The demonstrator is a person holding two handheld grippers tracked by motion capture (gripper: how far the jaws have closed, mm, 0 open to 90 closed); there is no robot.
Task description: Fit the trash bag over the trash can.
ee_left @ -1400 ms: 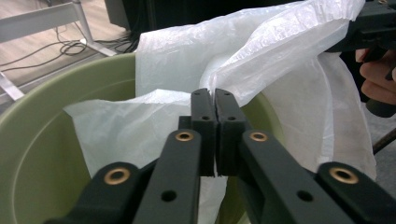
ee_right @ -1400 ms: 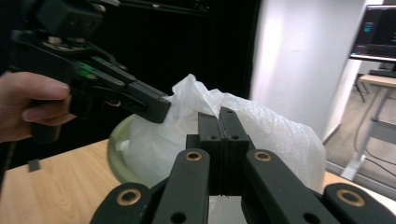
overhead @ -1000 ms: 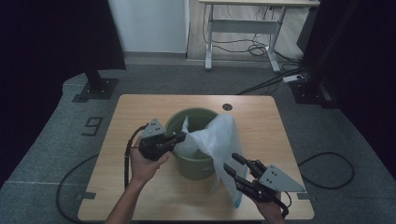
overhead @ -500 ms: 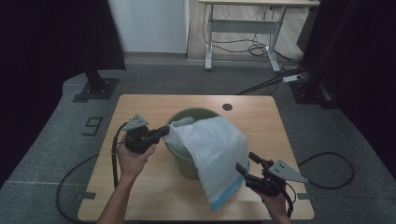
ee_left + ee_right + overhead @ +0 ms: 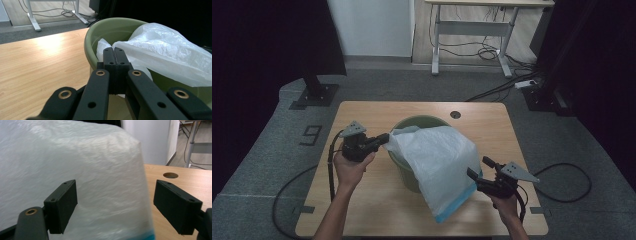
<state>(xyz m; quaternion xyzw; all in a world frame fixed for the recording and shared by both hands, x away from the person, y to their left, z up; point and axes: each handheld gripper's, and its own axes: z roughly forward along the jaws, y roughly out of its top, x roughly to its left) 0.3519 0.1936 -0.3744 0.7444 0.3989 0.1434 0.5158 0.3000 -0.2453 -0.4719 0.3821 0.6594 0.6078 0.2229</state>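
My left claw (image 5: 384,138) pinches the white bag (image 5: 437,165) at the green bin (image 5: 110,27) rim to anchor it, while my right claw (image 5: 477,172), jaws just spread, lets go w/ the bag draped over the bin

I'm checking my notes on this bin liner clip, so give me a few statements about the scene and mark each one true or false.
1. The left tool is shut on an edge of the white plastic bag. True.
2. The right tool is clamped on the bag. False: its jaws have just been opening and stand apart, with the bag's blue-edged end hanging in front of them.
3. The green bin stands on the wooden table. True.
4. The bag is tucked fully inside the bin. False: it drapes over the rim and down the near side.
5. The table has a round hole behind the bin. True.
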